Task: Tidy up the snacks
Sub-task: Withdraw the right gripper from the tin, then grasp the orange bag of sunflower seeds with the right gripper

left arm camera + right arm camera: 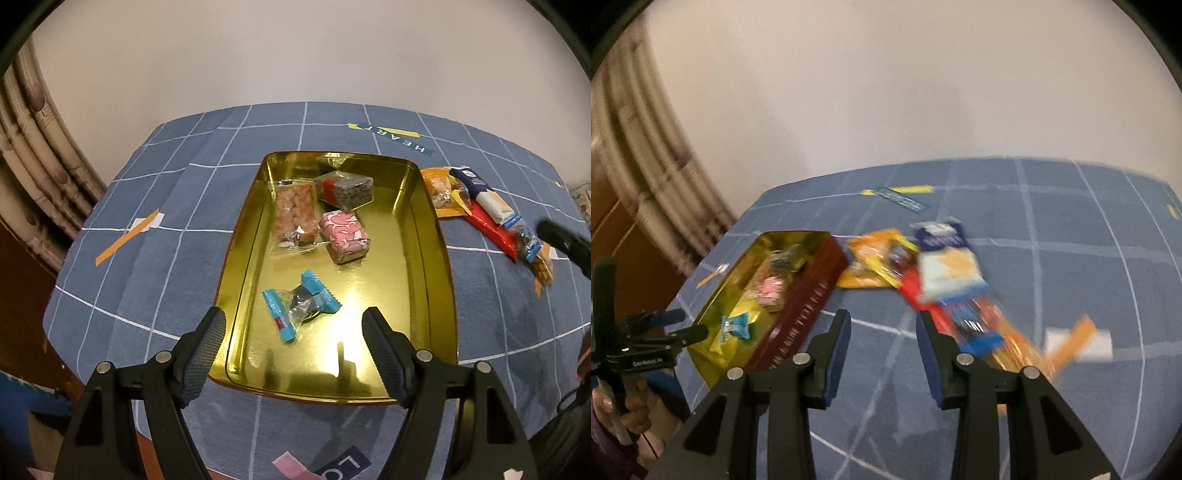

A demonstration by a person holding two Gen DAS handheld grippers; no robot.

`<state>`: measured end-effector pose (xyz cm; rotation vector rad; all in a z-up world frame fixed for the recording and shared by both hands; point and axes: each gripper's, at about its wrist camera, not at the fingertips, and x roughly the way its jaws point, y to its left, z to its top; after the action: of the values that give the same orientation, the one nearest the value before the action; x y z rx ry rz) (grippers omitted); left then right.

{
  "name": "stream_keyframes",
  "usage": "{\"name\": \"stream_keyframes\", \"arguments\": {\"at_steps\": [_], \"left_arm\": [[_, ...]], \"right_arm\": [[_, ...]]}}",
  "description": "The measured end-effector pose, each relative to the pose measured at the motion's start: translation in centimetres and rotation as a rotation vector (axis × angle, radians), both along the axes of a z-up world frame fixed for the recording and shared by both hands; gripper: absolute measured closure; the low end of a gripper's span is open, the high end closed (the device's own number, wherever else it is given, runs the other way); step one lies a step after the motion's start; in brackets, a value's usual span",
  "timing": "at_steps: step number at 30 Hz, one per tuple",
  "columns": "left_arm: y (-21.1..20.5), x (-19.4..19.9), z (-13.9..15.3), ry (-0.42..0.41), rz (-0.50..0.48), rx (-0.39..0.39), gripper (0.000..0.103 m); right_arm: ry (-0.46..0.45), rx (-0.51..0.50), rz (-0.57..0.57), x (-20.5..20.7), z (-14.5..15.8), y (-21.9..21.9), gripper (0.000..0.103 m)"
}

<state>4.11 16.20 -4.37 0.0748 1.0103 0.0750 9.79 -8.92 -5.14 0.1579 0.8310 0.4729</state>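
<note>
A gold tin (424, 229) with a dark red outer wall (801, 306) sits on the blue checked cloth. In it lie a blue-wrapped candy (301, 312), a pink box (345, 236), a clear bag of pinkish snacks (295, 218) and a dark packet (345, 190). My left gripper (294, 314) hangs open above the tin's near end, over the blue candy, holding nothing. Right of the tin is a pile: an orange bag (871, 266), a blue-and-white packet (945, 266), a red packet (912, 291). My right gripper (884, 317) is open and empty, just short of the pile.
The cloth (147, 266) covers a table set against a white wall. Orange tape marks (125, 236) lie left of the tin and another (1071, 339) lies right of the pile. A curtain (33, 147) hangs at the far left. A hand (635, 406) holds the left gripper's handle.
</note>
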Motion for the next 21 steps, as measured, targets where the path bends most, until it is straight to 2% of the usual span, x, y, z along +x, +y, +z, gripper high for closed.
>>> {"name": "stream_keyframes", "arguments": {"at_steps": [4, 8, 10, 13, 17, 21], "left_arm": [[0.0, -0.2, 0.1, -0.001, -0.007, 0.002, 0.027], [0.6, -0.1, 0.5, -0.004, 0.003, -0.020, 0.027], [0.9, 0.0, 0.5, -0.003, 0.009, -0.032, 0.027], [1.1, 0.1, 0.5, 0.009, 0.013, -0.061, 0.027], [1.1, 0.2, 0.3, 0.024, 0.006, -0.070, 0.027], [1.1, 0.4, 0.1, 0.036, 0.005, -0.086, 0.027]], "right_arm": [[-0.038, -0.157, 0.169, 2.9, 0.2, 3.8, 0.066], [-0.034, -0.323, 0.358, 7.0, -0.5, 7.3, 0.051], [-0.038, -0.408, 0.426, 8.4, -0.9, 8.6, 0.050], [-0.014, -0.497, 0.538, 10.5, -1.8, 10.6, 0.043], [-0.029, -0.639, 0.689, 11.4, -3.3, 13.3, 0.041], [0.006, -0.742, 0.859, 11.4, -5.5, 15.1, 0.039]]}}
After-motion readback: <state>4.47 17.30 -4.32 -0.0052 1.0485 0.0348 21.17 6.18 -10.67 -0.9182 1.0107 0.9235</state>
